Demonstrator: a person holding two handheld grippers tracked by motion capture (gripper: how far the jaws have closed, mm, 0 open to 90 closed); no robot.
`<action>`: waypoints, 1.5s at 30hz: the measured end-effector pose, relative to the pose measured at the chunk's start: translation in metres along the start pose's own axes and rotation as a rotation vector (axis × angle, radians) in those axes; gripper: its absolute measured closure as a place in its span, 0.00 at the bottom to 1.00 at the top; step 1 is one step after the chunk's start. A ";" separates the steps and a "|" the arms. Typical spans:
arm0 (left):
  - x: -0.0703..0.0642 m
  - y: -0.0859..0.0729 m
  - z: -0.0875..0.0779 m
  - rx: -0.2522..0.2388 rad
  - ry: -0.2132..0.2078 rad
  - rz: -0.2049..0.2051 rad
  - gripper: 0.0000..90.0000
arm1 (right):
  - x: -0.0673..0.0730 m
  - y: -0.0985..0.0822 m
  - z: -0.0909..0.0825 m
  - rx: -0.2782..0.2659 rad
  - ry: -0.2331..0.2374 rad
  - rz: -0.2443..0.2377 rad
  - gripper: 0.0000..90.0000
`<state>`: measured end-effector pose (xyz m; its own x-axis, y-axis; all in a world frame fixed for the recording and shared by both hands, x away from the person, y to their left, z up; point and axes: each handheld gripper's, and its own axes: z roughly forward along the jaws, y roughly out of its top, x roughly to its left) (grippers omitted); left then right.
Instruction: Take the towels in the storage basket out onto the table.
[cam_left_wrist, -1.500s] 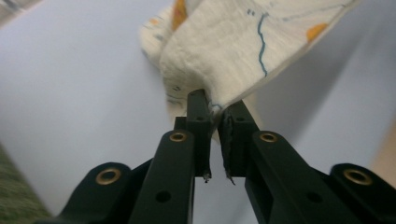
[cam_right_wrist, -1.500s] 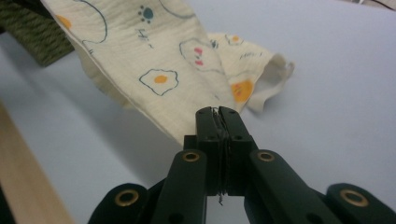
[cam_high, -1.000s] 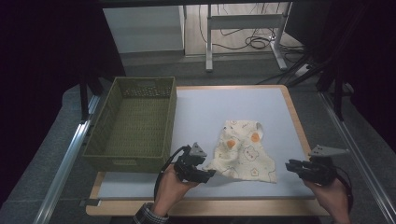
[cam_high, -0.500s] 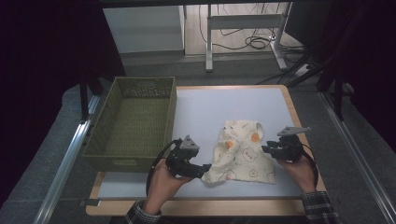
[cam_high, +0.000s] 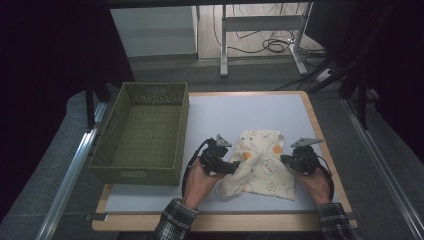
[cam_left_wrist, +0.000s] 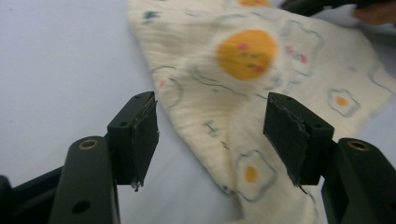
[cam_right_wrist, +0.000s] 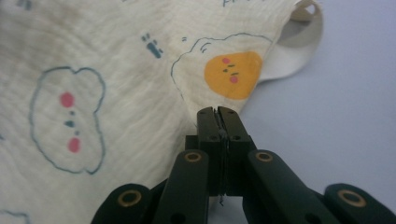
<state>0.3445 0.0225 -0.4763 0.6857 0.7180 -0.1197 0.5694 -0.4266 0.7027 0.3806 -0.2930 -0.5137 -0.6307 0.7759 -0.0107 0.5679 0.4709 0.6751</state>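
- Since the earlier frame, the right gripper (cam_high: 292, 161) has been brought to the printed cloth (cam_high: 261, 164); its jaws have just closed on the cloth's right edge.
- The left gripper (cam_left_wrist: 212, 135) is held partly open over the cloth's left edge, gripping nothing.
- The cloth is spread near the bench's (cam_high: 240, 112) front edge, right of the wicker basket (cam_high: 142, 135).

Dark room; grey floor (cam_high: 60, 210), desk legs (cam_high: 223, 40) & cables (cam_high: 270, 46) behind table.

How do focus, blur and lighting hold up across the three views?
High view: dim and dark at the edges, white tabletop evenly lit. Left gripper view: cream egg-print cloth softly blurred, jaws sharp. Right gripper view: the cloth's print crisp, no glare.
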 end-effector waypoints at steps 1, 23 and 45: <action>0.002 0.001 0.001 -0.004 0.003 0.000 0.39 | -0.004 -0.004 -0.006 0.003 -0.019 -0.002 0.99; 0.018 0.007 0.070 0.067 -0.063 -0.008 0.46 | -0.034 0.017 -0.009 0.003 -0.072 0.032 0.65; 0.029 0.039 -0.003 -0.036 0.195 0.061 0.45 | -0.029 0.032 -0.015 -0.022 -0.096 0.033 0.83</action>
<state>0.3852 0.0281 -0.4508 0.6154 0.7860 0.0595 0.5105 -0.4549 0.7297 0.4093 -0.3068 -0.4806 -0.5576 0.8281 -0.0579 0.5752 0.4358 0.6923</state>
